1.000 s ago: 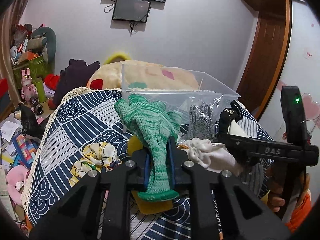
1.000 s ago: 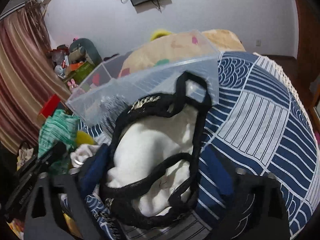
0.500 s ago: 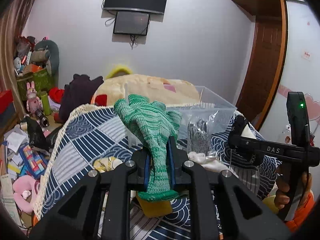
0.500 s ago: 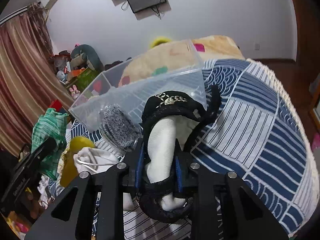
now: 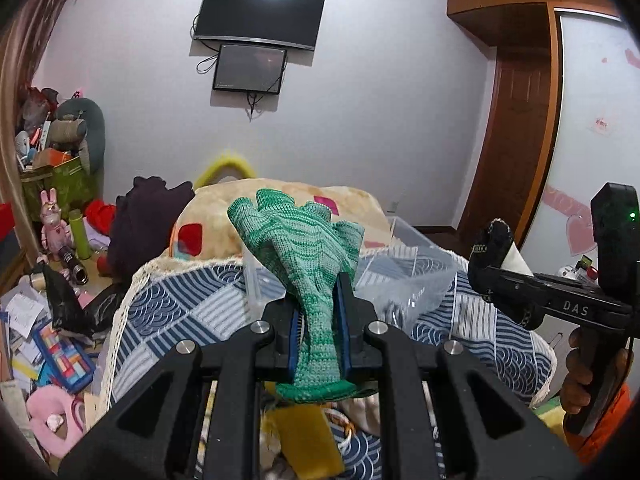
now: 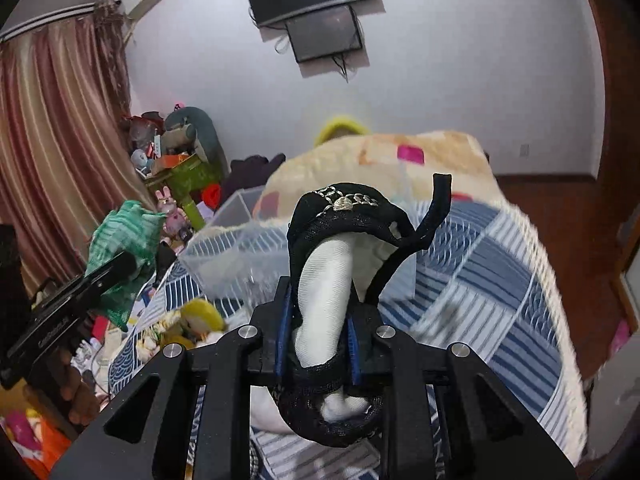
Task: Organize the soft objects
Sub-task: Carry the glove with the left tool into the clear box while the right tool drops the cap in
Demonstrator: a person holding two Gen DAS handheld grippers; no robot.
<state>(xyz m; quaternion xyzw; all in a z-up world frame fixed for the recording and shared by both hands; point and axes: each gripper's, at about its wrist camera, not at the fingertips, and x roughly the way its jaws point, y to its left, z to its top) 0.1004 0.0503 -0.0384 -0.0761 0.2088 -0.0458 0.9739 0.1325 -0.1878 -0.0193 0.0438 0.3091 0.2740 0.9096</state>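
Observation:
My left gripper [image 5: 317, 322] is shut on a green knitted glove [image 5: 306, 248] and holds it up above the bed; the glove also shows in the right wrist view [image 6: 120, 236]. My right gripper [image 6: 317, 320] is shut on a white and black cloth bag [image 6: 332, 264] with a black strap, lifted off the bed; the bag also shows in the left wrist view [image 5: 494, 248]. A clear plastic bin [image 5: 404, 264] stands on the blue patterned bedspread [image 5: 192, 300] beyond both grippers, also in the right wrist view [image 6: 240, 248].
A yellow soft item [image 6: 200, 312] and other small cloths [image 5: 360, 408] lie on the bedspread below the grippers. A beige blanket [image 5: 224, 216] is heaped behind the bin. Clutter and toys [image 5: 52, 216] fill the floor on the left. A wooden door [image 5: 516, 140] stands on the right.
Both grippers rose from the bed. The right gripper closed on the white and black bag and lifted it. The left kept the green glove and lifted it higher.

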